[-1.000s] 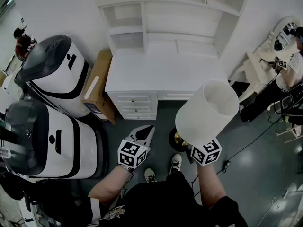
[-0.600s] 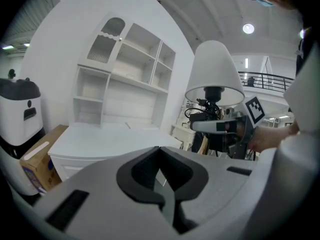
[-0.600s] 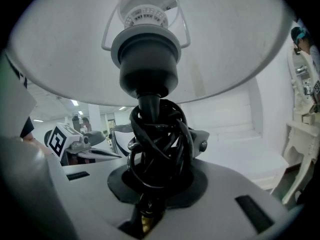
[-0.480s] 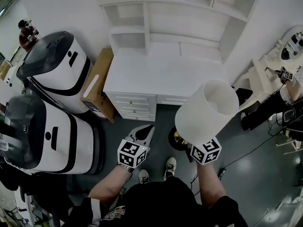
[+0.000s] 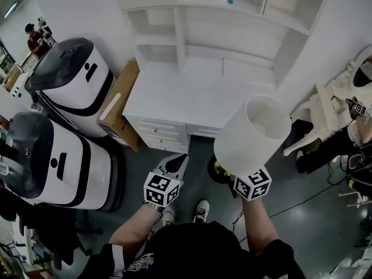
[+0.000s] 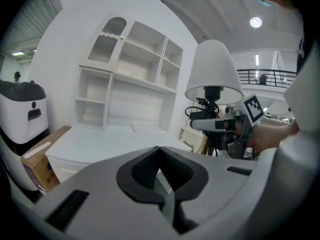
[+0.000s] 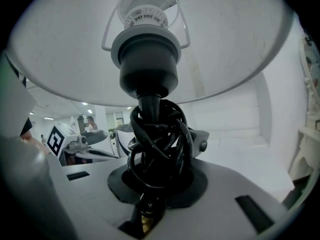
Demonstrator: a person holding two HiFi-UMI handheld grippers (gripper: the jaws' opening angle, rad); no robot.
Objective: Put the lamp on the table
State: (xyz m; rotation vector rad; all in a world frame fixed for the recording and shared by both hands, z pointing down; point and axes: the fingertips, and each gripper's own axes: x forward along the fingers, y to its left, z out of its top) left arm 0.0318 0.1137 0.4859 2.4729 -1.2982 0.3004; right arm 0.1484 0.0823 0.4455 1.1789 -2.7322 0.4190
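Note:
The lamp has a white shade (image 5: 253,135), a black socket and a black cord (image 7: 157,139) wound round its stem. My right gripper (image 5: 228,178) is shut on that stem just under the shade and holds the lamp upright above the grey floor, in front of the white table (image 5: 197,95). The shade (image 7: 150,44) fills the top of the right gripper view. The lamp's brass base (image 5: 218,170) shows below the shade. My left gripper (image 5: 179,160) hangs to the lamp's left, shut and empty. From the left gripper view the lamp shade (image 6: 212,69) stands right of the table (image 6: 110,139).
A white shelf unit (image 5: 203,22) stands on the back of the table. Two white-and-black machines (image 5: 70,92) and a cardboard box (image 5: 119,106) crowd the left. White furniture (image 5: 325,112) and floor cables lie to the right.
The head view has shifted, and the table now sits a little lower and nearer in it. Both grippers and the lamp keep their places in the view.

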